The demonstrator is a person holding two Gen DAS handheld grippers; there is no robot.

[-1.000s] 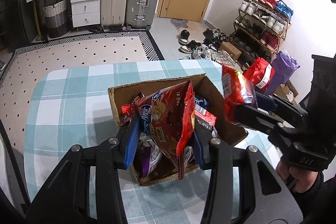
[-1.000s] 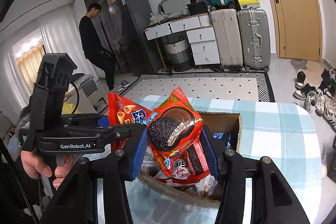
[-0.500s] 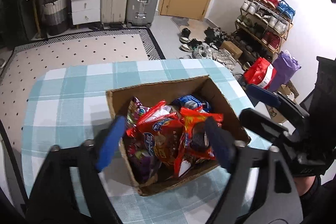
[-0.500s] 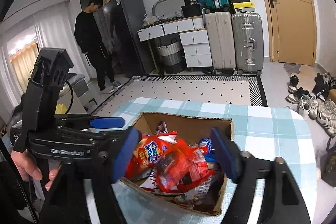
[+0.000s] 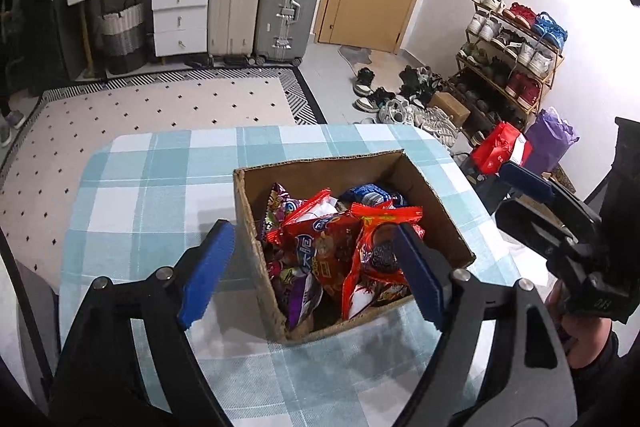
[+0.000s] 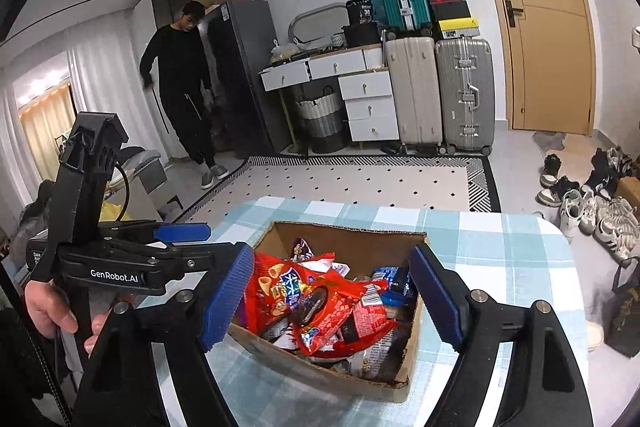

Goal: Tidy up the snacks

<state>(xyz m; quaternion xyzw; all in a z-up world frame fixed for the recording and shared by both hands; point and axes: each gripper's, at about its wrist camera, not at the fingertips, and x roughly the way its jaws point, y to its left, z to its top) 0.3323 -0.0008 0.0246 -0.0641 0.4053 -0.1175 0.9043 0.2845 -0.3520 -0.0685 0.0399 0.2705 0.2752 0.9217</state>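
A cardboard box (image 5: pixel 440 211) (image 6: pixel 348 231) stands on the teal checked tablecloth (image 5: pixel 160 187), full of snack bags. On top lie a red chips bag (image 5: pixel 320 251) (image 6: pixel 280 287) and a red cookie bag (image 5: pixel 380 255) (image 6: pixel 344 319). A purple bag (image 5: pixel 296 291) and a blue pack (image 5: pixel 368 193) lie below them. My left gripper (image 5: pixel 312 263) hovers open over the box's near left corner, holding nothing. My right gripper (image 6: pixel 332 291) hangs above the box with its jaws opening and nothing gripped; the bags lie loose beneath. Each gripper shows in the other's view, hand-held beside the box.
A person in black (image 6: pixel 180 87) stands at the back left near a dark cabinet. Suitcases (image 5: pixel 288 7) and white drawers (image 5: pixel 176 15) line the far wall. A shoe rack (image 5: pixel 516 43), loose shoes, and a red (image 5: pixel 500 147) and a purple bag sit on the floor past the table's right edge.
A second ago each gripper was shut on a red snack bag above the box. Both have opened, and the two bags now lie in the box.
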